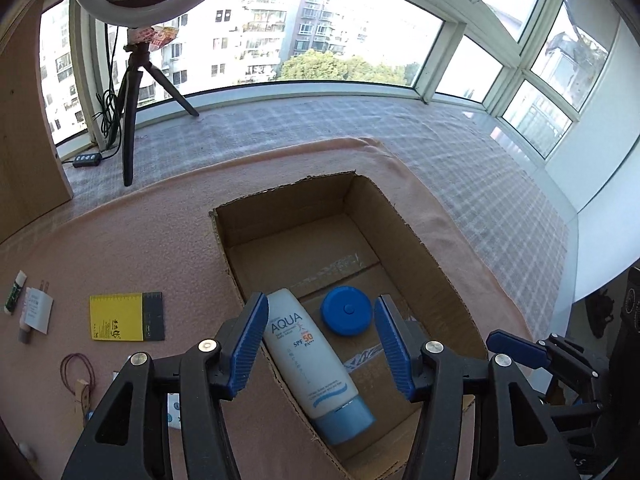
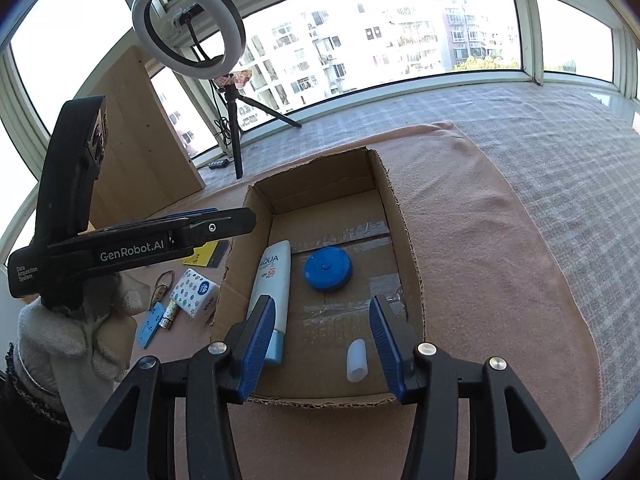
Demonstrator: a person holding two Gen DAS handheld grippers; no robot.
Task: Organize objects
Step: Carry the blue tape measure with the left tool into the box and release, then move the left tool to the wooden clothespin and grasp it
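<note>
An open cardboard box sits on a pink cloth. Inside lie a white AQUA sunscreen tube, a round blue disc and a small white tube. My left gripper hangs open above the box's near left part; the sunscreen lies on the floor below its fingers. My right gripper is open over the box's near edge. The small white tube rests on the floor just inside its right finger, not pinched.
Left of the box lie a yellow-black card, small tubes, a rubber band, a tissue pack and a blue card. A gloved hand holds the left tool. A ring-light tripod and a wooden board stand behind.
</note>
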